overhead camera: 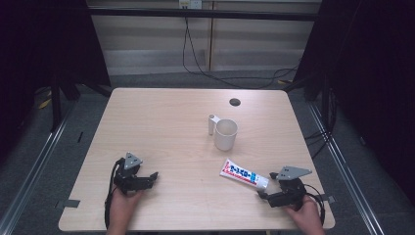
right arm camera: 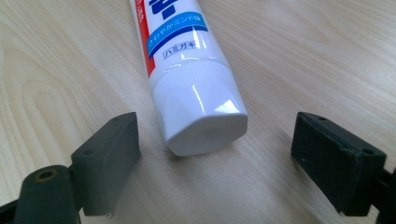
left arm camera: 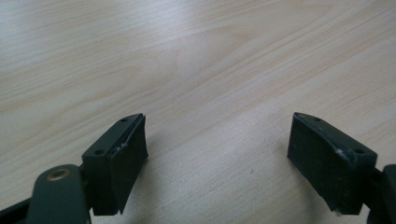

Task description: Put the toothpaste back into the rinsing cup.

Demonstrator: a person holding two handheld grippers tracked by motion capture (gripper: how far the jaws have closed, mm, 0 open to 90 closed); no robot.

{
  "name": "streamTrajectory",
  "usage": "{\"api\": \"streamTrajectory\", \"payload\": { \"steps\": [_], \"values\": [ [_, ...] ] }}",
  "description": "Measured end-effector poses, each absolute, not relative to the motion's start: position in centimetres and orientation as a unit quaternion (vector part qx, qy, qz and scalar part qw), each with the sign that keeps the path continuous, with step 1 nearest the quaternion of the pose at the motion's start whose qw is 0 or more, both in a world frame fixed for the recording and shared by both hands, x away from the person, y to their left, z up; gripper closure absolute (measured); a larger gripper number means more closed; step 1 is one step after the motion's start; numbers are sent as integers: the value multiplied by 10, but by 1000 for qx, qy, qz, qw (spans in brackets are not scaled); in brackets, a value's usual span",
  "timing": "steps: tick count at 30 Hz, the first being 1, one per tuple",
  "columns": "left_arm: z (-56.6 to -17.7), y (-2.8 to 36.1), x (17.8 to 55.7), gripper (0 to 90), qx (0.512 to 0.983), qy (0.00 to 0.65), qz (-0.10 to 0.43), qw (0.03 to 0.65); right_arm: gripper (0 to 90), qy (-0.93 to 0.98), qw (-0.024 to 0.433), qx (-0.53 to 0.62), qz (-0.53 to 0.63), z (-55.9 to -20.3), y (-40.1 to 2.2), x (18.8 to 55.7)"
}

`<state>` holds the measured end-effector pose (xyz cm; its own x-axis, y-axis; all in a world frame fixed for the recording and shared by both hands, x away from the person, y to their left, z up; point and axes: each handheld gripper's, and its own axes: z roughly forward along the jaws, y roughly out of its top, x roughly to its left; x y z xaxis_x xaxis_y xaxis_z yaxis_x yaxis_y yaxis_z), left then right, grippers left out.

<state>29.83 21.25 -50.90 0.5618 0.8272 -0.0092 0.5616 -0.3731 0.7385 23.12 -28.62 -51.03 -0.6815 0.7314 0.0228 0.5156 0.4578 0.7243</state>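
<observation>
A white toothpaste tube point(overhead camera: 243, 175) with red and blue print lies flat on the wooden table point(overhead camera: 166, 127), its cap toward the front right. My right gripper point(overhead camera: 268, 188) rests just behind that cap, open. In the right gripper view the cap end of the tube point(right arm camera: 198, 107) sits just ahead of the two spread jaws, touching neither. A white cup point(overhead camera: 225, 134) stands upright past the tube, with a small white upright piece point(overhead camera: 212, 124) at its left. My left gripper point(overhead camera: 148, 179) sits open at the front left, nothing between its fingers point(left arm camera: 119, 163).
A dark round hole point(overhead camera: 235, 102) marks the table's far side. Black cables point(overhead camera: 215, 73) trail over the floor behind the table. Metal rails run along both sides, and the table's front edge is close under both hands.
</observation>
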Motion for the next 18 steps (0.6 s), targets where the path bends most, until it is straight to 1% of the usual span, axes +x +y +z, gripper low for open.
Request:
{"api": "streamTrajectory", "payload": {
  "steps": [10, 18],
  "values": [
    [-509, 213, 298, 199, 808, 430, 185, 358, 151, 837, 150, 382, 362, -510, -285, 230],
    [-509, 213, 300, 190, 808, 432, 178, 360, 153, 852, 119, 387, 332, -501, -276, 242]
  ]
}}
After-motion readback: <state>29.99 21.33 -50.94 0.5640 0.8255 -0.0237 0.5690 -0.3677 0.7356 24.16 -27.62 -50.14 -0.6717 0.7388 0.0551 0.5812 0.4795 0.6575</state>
